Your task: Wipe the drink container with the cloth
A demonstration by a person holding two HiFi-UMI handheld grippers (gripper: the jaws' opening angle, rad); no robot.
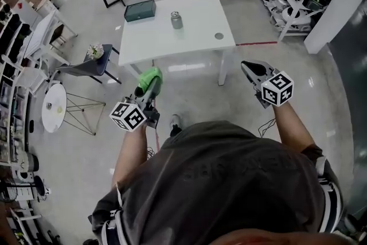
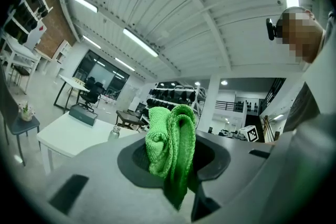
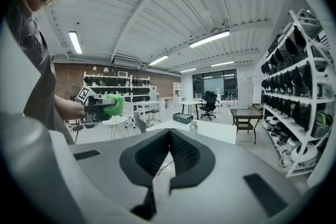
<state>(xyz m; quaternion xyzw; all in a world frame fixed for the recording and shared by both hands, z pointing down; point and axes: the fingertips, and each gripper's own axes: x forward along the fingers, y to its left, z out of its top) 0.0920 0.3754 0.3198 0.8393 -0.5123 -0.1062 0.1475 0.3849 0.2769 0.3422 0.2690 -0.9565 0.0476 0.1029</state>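
Left gripper pinching a bunched green cloth; right gripper pressed together, empty; both near of the white bench, metal drink container standing toward its far edge

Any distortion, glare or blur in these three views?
Head view: fisheye warps the table; light glares off the floor. Left gripper view: cloth sharp, corners black. Right gripper view: shelves bow, otherwise crisp.

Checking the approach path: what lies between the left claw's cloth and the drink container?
In the head view, only floor and bare white tabletop separate the green cloth from the drink container; the dark box sits aside.
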